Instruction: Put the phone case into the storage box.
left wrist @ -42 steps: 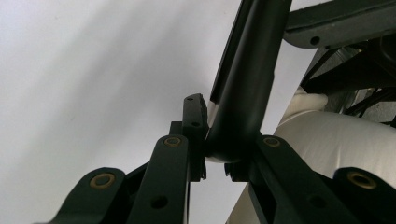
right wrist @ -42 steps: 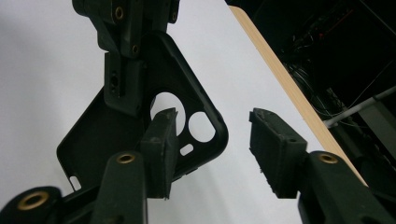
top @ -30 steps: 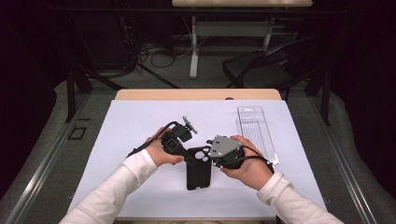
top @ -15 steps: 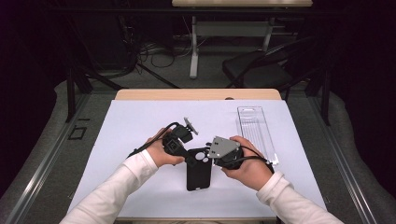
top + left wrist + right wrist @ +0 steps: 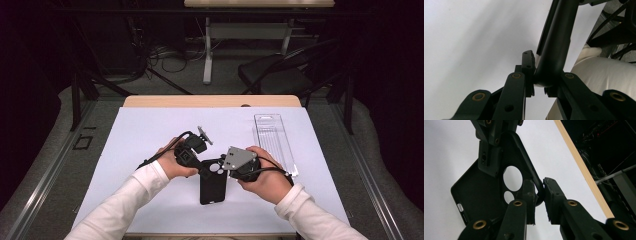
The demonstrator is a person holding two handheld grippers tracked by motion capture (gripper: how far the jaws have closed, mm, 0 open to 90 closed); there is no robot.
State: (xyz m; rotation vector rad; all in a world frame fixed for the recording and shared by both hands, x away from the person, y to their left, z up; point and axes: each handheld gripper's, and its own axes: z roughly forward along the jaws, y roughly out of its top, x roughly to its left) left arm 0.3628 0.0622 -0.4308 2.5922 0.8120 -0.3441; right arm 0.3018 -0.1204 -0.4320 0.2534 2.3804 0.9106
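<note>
I am holding the black phone case [image 5: 212,184] between both grippers, low over the white mat [image 5: 150,130] on the desk [image 5: 210,101], near its front middle. My left gripper [image 5: 539,83] is clamping its jaws on the case's top edge, and my right gripper [image 5: 539,195] is pinching the rim beside the camera hole. A clear plastic package [image 5: 274,140] is lying just right of my right hand [image 5: 265,175].

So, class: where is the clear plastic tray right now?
In the high view, the clear plastic tray lies on the white table's far right side, just beyond the right hand.
</note>
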